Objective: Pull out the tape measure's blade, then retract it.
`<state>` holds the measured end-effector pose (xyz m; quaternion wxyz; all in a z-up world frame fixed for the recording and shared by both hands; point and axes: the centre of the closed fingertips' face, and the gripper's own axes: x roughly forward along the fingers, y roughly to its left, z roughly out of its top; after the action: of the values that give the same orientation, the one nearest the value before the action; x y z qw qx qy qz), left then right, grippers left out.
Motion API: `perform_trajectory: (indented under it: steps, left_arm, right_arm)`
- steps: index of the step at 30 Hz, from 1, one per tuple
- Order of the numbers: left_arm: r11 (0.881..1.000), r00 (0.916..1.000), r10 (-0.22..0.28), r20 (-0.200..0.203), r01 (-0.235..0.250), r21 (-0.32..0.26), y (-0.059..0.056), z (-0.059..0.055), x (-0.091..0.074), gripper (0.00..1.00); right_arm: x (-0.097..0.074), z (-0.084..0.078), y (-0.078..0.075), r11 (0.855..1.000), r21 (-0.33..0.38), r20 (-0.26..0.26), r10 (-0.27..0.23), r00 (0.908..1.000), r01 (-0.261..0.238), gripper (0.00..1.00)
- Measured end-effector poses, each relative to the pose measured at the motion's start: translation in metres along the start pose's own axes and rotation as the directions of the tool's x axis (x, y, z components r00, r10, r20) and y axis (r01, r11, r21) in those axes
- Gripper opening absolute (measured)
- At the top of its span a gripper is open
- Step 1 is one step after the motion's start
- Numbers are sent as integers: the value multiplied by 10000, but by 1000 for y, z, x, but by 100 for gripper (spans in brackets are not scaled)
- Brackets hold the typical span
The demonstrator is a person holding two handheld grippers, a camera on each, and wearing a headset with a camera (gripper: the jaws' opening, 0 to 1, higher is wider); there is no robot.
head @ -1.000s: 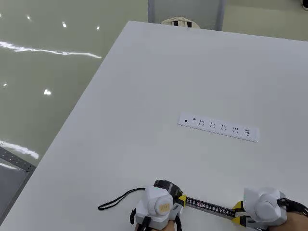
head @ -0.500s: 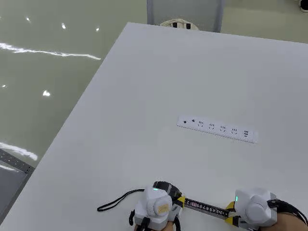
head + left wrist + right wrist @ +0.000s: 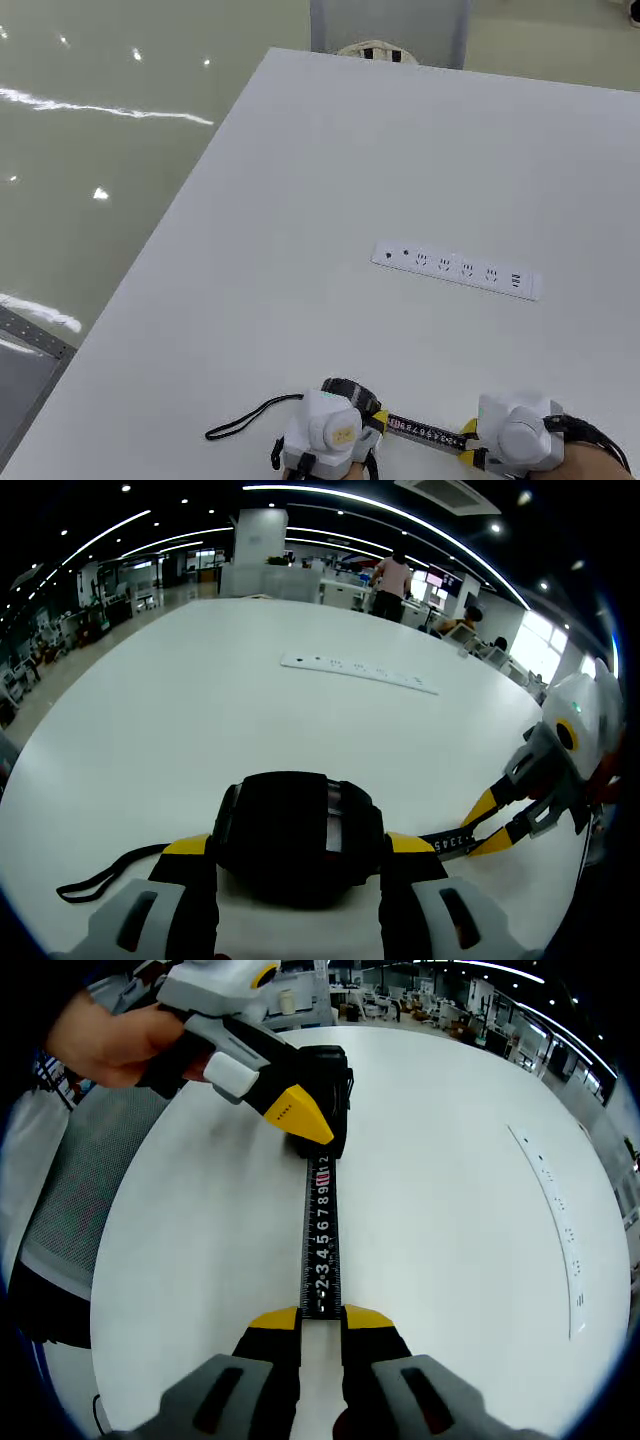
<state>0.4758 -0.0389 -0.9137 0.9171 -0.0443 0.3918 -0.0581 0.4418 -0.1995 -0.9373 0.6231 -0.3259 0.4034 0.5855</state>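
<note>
Left gripper view: left claw clenched on tape measure. Right claw gripped the blade by its end; power strip lay apart on surface.

We see bright, even overhead light in all 3 views. The white table is evenly lit and close to washing out, and shadows on it are faint and soft. The glossy floor throws back small glints and 1 long streak of glare. In the gripper views the ceiling light strips bend into arcs and straight lines bow toward the edges. The black tape measure shows little surface detail, while the numerals on its blade read sharp.
</note>
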Motion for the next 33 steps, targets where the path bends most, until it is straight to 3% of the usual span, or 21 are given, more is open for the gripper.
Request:
perform_trajectory:
  steps: [33]
  left_arm:
    - [10000, 10000, 9, -43, -10, -4, 0, 0, 0, 63]
  right_arm:
    - [16, 27, -2, 9997, -249, 121, 21, 9999, -18, 14]
